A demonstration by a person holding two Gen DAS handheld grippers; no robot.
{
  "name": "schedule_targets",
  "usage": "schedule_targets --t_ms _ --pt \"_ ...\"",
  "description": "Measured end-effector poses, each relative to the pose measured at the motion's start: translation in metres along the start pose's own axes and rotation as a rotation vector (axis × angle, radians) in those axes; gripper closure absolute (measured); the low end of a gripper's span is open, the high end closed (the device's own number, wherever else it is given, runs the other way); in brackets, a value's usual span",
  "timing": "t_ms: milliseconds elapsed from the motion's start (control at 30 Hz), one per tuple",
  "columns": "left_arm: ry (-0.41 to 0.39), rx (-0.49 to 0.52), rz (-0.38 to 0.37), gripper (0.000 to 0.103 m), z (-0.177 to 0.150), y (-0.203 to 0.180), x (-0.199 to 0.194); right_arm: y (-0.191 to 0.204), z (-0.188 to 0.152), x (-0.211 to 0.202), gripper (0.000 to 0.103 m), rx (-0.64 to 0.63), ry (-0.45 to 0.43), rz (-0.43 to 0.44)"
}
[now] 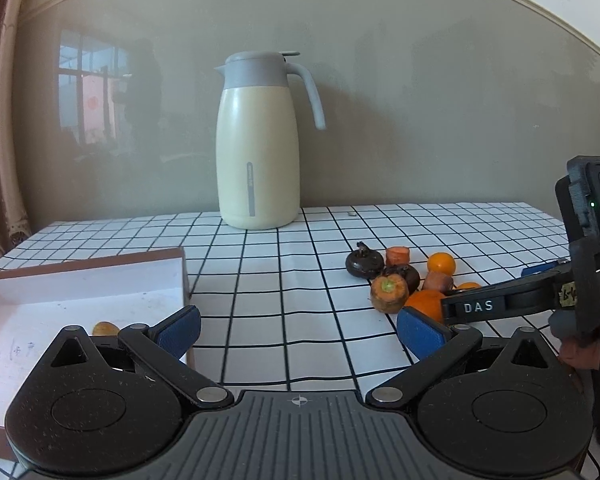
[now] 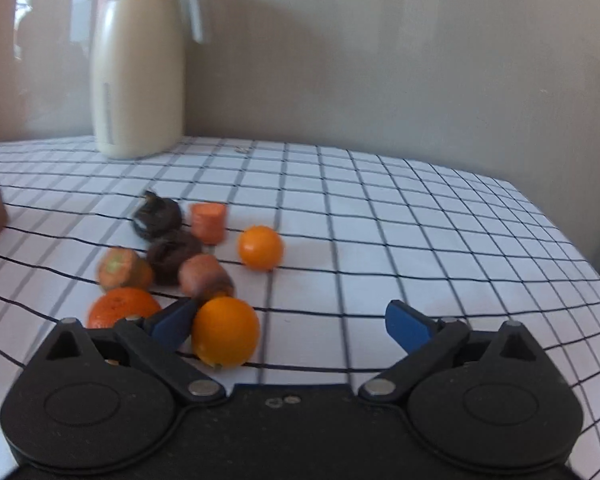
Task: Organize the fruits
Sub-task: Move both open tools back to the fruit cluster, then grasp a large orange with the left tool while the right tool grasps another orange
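Right wrist view: right gripper gapes wide at lower centre, an orange touching its left finger; left gripper likewise spread beside box, lower left.

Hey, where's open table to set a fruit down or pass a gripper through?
Bare cloth lies between the box and the fruit pile, in front of the jug, and right of the pile. It is crowded around the pile, where the right gripper sits by an orange.
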State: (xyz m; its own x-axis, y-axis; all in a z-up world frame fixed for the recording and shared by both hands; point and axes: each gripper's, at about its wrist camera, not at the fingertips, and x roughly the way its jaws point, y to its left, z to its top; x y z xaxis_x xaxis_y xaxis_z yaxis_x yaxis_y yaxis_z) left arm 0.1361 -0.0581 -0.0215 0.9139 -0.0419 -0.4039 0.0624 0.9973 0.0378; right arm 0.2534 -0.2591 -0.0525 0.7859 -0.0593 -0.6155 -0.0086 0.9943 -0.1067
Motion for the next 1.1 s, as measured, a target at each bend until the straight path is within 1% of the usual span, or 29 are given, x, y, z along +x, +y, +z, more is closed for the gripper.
schedule_targets --t_ms 67,200,300,367,400,467,567,633,700,833,900,933,967,1033,1100 --pt "0.004 0.004 -0.006 0.000 0.000 -0.004 0.003 -0.007 -0.004 -0.002 0.009 -0.001 0.009 -0.014" --pt "0.011 0.011 -0.023 0.000 0.000 -0.015 0.008 -0.023 -0.012 -0.012 0.008 0.011 -0.009 -0.015" --pt "0.017 0.019 -0.037 0.000 0.000 -0.026 0.012 -0.037 -0.015 -0.017 0.008 0.029 -0.015 -0.039" --pt "0.027 0.021 -0.047 0.000 0.000 -0.032 0.015 -0.047 -0.015 -0.015 0.009 0.052 0.000 -0.065" --pt "0.031 0.025 -0.051 0.000 0.000 -0.035 0.016 -0.053 -0.014 -0.014 0.010 0.070 0.004 -0.060" --pt "0.035 0.028 -0.058 0.000 0.001 -0.041 0.019 -0.060 -0.015 -0.015 0.010 0.095 -0.011 -0.023" --pt "0.057 0.031 -0.068 0.000 0.003 -0.049 0.026 -0.059 -0.015 -0.021 0.010 0.052 -0.048 0.030" --pt "0.072 0.032 -0.077 0.000 0.003 -0.056 0.033 -0.058 -0.014 -0.021 0.010 0.033 -0.063 0.043" --pt "0.085 0.038 -0.078 0.000 0.003 -0.063 0.039 -0.063 -0.013 -0.024 0.010 0.041 -0.079 0.052" --pt "0.104 0.040 -0.074 0.000 0.005 -0.075 0.053 -0.071 -0.007 -0.019 0.010 0.048 -0.092 0.120" --pt "0.121 0.031 -0.079 0.015 0.008 -0.079 0.060 -0.073 -0.005 -0.016 0.010 0.042 -0.091 0.120" --pt "0.138 0.025 -0.086 0.028 0.009 -0.080 0.064 -0.073 -0.004 -0.017 0.010 0.053 -0.095 0.117" --pt "0.159 0.016 -0.100 0.032 0.009 -0.081 0.068 -0.075 -0.002 -0.016 0.010 0.071 -0.096 0.122" --pt "0.191 0.015 -0.105 0.034 0.009 -0.085 0.073 -0.077 0.000 -0.014 0.010 0.096 -0.098 0.133" --pt "0.201 0.006 -0.116 0.035 0.009 -0.086 0.074 -0.074 0.002 -0.009 0.010 0.092 -0.094 0.141"
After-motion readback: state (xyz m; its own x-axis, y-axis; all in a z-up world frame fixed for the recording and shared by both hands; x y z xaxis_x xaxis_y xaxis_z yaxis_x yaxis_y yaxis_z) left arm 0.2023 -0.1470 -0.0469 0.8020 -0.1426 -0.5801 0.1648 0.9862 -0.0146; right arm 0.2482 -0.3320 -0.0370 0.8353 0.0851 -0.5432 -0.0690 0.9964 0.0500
